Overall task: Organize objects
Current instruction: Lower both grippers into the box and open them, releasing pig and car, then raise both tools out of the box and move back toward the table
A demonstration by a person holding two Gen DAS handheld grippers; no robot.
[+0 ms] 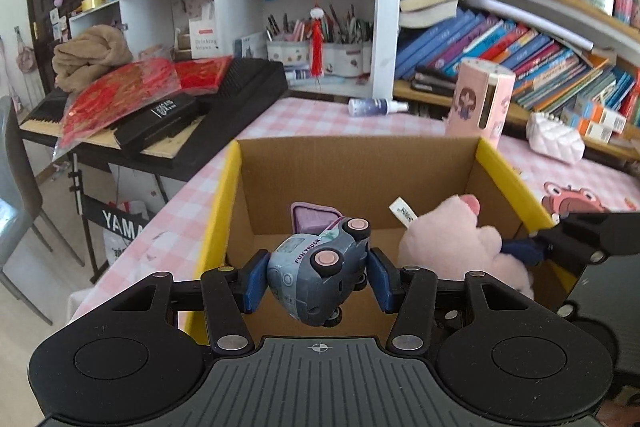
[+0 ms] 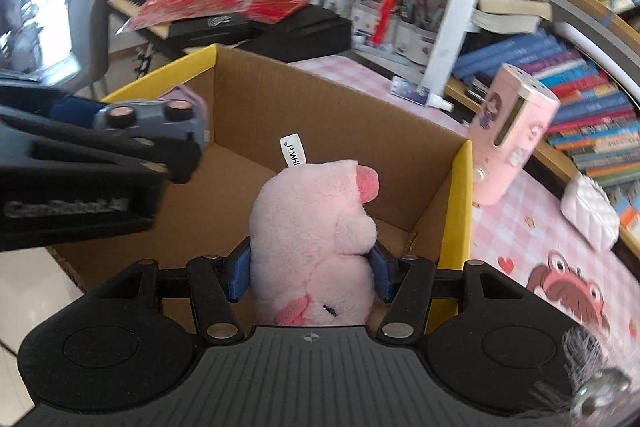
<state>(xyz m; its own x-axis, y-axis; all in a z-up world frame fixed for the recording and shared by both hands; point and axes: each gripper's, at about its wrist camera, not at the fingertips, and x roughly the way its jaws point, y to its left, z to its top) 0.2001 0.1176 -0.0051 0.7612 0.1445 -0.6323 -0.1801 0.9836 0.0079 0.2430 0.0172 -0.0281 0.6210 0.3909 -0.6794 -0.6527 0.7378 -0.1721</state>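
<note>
My left gripper [image 1: 318,277] is shut on a grey toy truck [image 1: 316,267] with pink wheel hubs, tipped on its side above the open cardboard box [image 1: 360,167] with yellow rims. My right gripper [image 2: 310,273] is shut on a pink plush pig [image 2: 316,227] with a white label, held over the box's right half. In the left wrist view the plush pig [image 1: 452,243] shows to the right with the right gripper's blue fingertip [image 1: 520,249] on it. In the right wrist view the toy truck [image 2: 152,119] and the left gripper's black frame sit at the left. A purple case [image 1: 314,217] stands inside the box.
The box [image 2: 320,99] rests on a pink checked tablecloth [image 1: 320,119]. Behind it lie a small spray bottle [image 1: 376,106], a pink cylindrical holder [image 1: 482,99] and a white quilted pouch [image 1: 554,139]. Bookshelves fill the back right; a black keyboard [image 1: 160,115] under red packets stands at the left.
</note>
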